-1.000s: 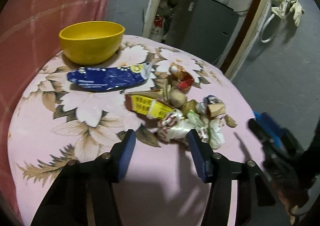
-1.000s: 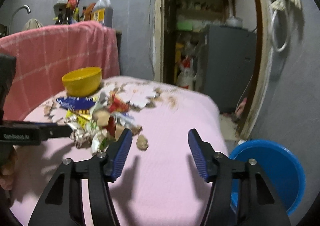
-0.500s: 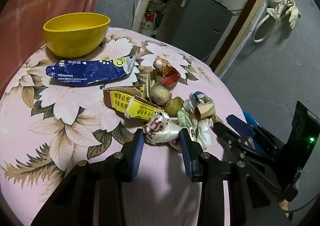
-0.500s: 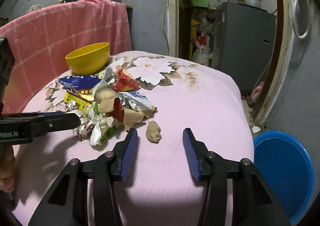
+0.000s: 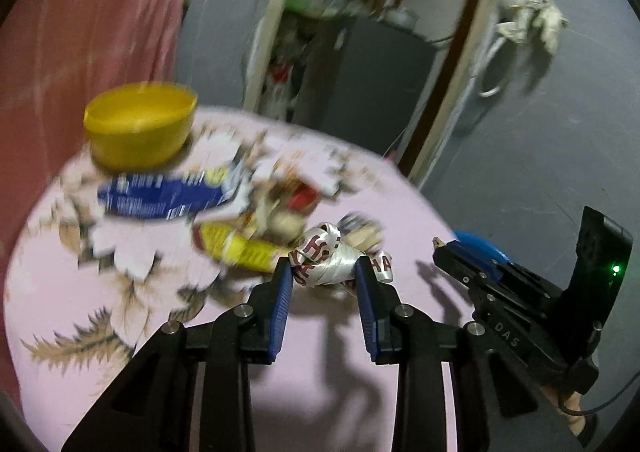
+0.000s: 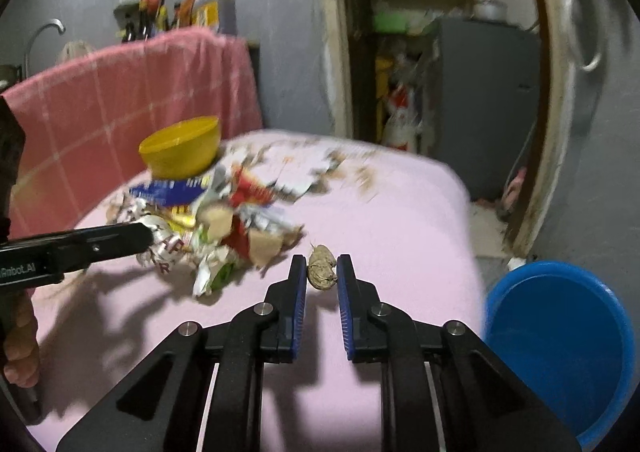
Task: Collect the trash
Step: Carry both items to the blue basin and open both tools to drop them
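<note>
A pile of trash lies on the pink flowered tablecloth: a blue wrapper, a yellow packet, paper scraps. My left gripper is shut on a crumpled white wrapper with red letters, lifted at the pile's near edge. My right gripper is shut on a small brown nut shell, just right of the pile. The left gripper also shows in the right wrist view. The right gripper shows in the left wrist view.
A yellow bowl stands at the table's far left. A blue bucket sits on the floor right of the table. A pink checked cloth hangs behind. A doorway with a grey cabinet is beyond.
Both grippers closed: the left on the white wrapper, the right on the brown shell. Both views are now blurred from motion, and the wrapper is raised off the pile.
</note>
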Demonstrator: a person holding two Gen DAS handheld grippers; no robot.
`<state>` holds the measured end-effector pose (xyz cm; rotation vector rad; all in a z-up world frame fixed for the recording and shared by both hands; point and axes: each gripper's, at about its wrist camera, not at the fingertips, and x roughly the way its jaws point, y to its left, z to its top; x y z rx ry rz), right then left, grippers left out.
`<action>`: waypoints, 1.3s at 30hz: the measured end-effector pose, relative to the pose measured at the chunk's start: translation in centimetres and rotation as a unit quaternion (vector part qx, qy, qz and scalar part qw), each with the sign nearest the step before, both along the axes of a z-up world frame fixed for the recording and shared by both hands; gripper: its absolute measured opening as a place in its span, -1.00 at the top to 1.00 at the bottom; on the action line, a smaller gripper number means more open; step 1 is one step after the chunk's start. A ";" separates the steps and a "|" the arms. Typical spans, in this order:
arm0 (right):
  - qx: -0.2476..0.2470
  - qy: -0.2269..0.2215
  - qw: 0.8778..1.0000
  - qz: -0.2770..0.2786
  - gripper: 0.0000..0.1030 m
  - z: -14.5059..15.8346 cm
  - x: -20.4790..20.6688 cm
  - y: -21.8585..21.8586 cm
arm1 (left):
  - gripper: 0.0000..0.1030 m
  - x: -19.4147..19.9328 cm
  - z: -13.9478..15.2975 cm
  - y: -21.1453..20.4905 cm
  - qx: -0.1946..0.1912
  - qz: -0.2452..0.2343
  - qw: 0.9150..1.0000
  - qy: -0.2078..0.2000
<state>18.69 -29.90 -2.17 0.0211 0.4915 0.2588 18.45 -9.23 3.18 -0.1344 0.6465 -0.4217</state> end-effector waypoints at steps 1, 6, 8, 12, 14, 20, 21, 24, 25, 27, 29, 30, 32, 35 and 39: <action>0.003 -0.010 1.000 -0.010 0.74 0.3 -0.3 -0.4 | 0.47 -0.2 0.5 -0.7 0.002 -0.006 1.000 -0.013; 0.010 -0.088 0.990 -0.111 0.74 2.8 -3.5 -5.7 | 0.47 -0.2 3.1 -6.6 0.000 -0.064 0.996 -0.069; 0.011 -0.102 0.983 -0.149 0.74 3.2 -4.4 -7.8 | 0.47 0.4 3.5 -9.6 -0.004 -0.095 0.993 -0.072; 0.026 -0.091 0.970 -0.226 0.74 2.9 -5.4 -12.7 | 0.47 2.3 3.2 -16.5 -0.006 -0.150 0.988 -0.047; 0.035 -0.071 0.965 -0.251 0.74 2.1 -5.6 -14.8 | 0.47 3.3 2.5 -19.8 0.007 -0.165 0.986 -0.026; 0.049 -0.006 0.956 -0.290 0.73 -0.3 -5.1 -18.4 | 0.47 6.2 -0.5 -26.9 0.057 -0.184 0.981 0.034; 0.049 0.007 0.953 -0.297 0.72 -0.7 -4.9 -18.9 | 0.46 6.6 -1.1 -27.6 0.061 -0.186 0.980 0.047; 0.056 0.035 0.949 -0.308 0.72 -1.7 -4.7 -20.0 | 0.44 8.2 -3.1 -29.2 0.076 -0.188 0.975 0.091; 0.062 0.045 0.948 -0.310 0.72 -2.1 -4.7 -20.5 | 0.44 8.5 -3.7 -29.4 0.077 -0.188 0.974 0.103; 0.068 0.055 0.946 -0.311 0.71 -2.5 -4.8 -20.7 | 0.43 9.2 -4.9 -29.8 0.080 -0.188 0.971 0.124; 0.072 0.059 0.945 -0.314 0.70 -2.5 -5.0 -21.0 | 0.40 9.9 -5.7 -29.9 0.082 -0.191 0.968 0.140; 0.073 0.059 0.944 -0.315 0.63 -2.5 -5.0 -21.2 | 0.39 9.8 -6.2 -29.8 0.082 -0.191 0.967 0.145; 0.077 0.056 0.943 -0.319 0.49 -2.2 -4.9 -21.3 | 0.39 10.1 -6.5 -29.6 0.081 -0.189 0.966 0.157; 0.080 0.047 0.942 -0.321 0.47 -1.6 -4.9 -21.2 | 0.34 9.9 -6.1 -28.8 0.074 -0.192 0.966 0.157; 0.068 0.014 0.944 -0.324 0.44 -0.5 -5.3 -20.4 | 0.30 8.5 -3.6 -26.1 0.051 -0.187 0.973 0.129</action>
